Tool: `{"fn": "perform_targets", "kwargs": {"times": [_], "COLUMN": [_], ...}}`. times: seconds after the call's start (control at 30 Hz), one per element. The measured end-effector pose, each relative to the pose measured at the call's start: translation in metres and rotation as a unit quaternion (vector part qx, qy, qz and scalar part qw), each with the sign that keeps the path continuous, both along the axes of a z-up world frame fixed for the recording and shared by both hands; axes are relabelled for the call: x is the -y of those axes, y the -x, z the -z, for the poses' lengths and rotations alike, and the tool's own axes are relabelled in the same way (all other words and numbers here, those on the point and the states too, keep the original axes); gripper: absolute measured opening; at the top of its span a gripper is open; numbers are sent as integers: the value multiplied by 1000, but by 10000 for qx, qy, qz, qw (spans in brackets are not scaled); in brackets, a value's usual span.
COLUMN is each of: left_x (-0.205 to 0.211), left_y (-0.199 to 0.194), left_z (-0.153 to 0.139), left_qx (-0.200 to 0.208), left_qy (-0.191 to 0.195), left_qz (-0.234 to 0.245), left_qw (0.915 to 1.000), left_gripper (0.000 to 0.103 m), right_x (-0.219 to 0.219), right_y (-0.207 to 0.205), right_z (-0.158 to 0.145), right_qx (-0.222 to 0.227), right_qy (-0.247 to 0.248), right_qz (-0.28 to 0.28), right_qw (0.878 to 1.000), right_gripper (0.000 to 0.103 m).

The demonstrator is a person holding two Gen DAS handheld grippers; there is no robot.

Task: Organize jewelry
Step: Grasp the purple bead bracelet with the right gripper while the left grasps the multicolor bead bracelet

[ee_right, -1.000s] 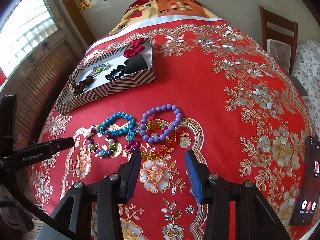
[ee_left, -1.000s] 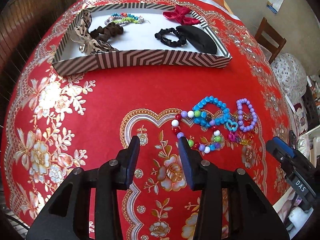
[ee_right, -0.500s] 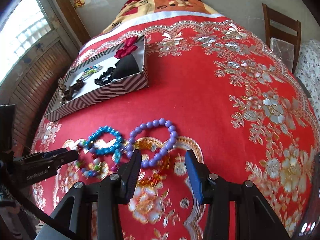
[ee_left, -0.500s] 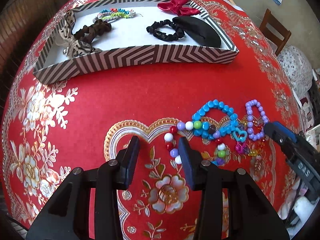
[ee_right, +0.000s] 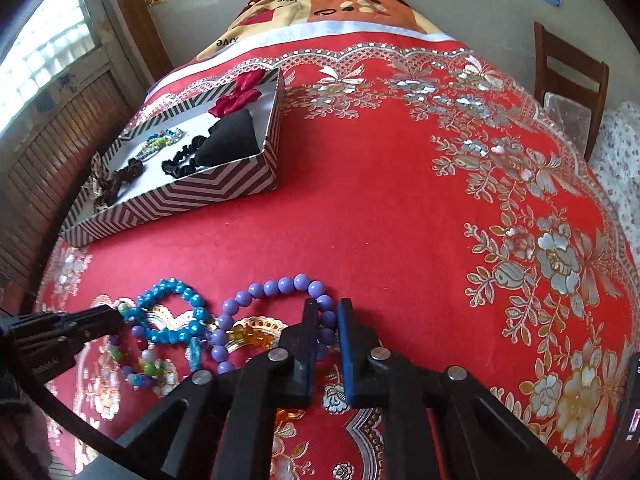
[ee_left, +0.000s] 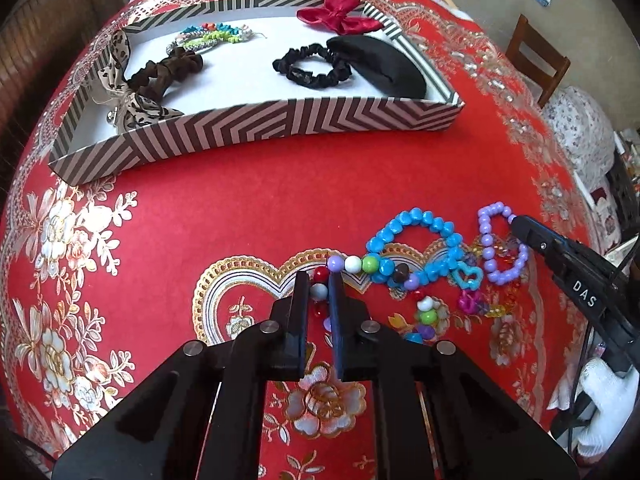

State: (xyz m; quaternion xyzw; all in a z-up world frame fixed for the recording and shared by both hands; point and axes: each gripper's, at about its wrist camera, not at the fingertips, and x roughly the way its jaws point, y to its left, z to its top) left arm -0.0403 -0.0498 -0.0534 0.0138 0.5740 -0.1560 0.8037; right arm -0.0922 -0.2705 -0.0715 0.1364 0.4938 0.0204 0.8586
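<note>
Glossy plastic beads [ee_left: 416,236] lie on matt red cloth [ee_left: 248,216] with shiny gilt print.

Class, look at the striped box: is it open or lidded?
Open. The striped box shows its white floor, with the red bow and black scrunchie lying exposed inside; no lid is visible.

Soft daylight fills both views, brightest from the window [ee_right: 44,52] at the upper left of the right wrist view, where the panes wash out to white. The metallic flowers on the red cloth [ee_right: 400,200] catch a pale sheen. Shadows are faint. Strong fisheye bending bulges the bench and darkens the corners, while the middle stays sharp
</note>
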Motion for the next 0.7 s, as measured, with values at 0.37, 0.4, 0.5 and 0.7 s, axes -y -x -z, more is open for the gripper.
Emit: {"fn": "perform_targets", "kwargs": {"times": [0.37,0.4,0.5,0.7], "left_x": [-20,-22,-28,-45], "left_y": [5,5,3,-8], "left_z": [-50,-54,-65,-90], "left_qx": [350,373,452,703], "left_qy": [342,370,415,432], "left_qz": [4,-10,-38,-176], "left_qw": [9988,9986,9981,9964], "left_gripper": [8,8,8,8], "right_x": [0,-1,-2,-5], "right_y": [13,13,15,15], "right_z": [-57,-60,-74,-100], "right_qx": [593,622,750,1018], "right_qy": [-399,-413,-398,-420], "right_qz": [-199,-211,-264,-338], "right_qw": [9972,9970,9960,9933], "right_gripper": [9,9,9,9]}}
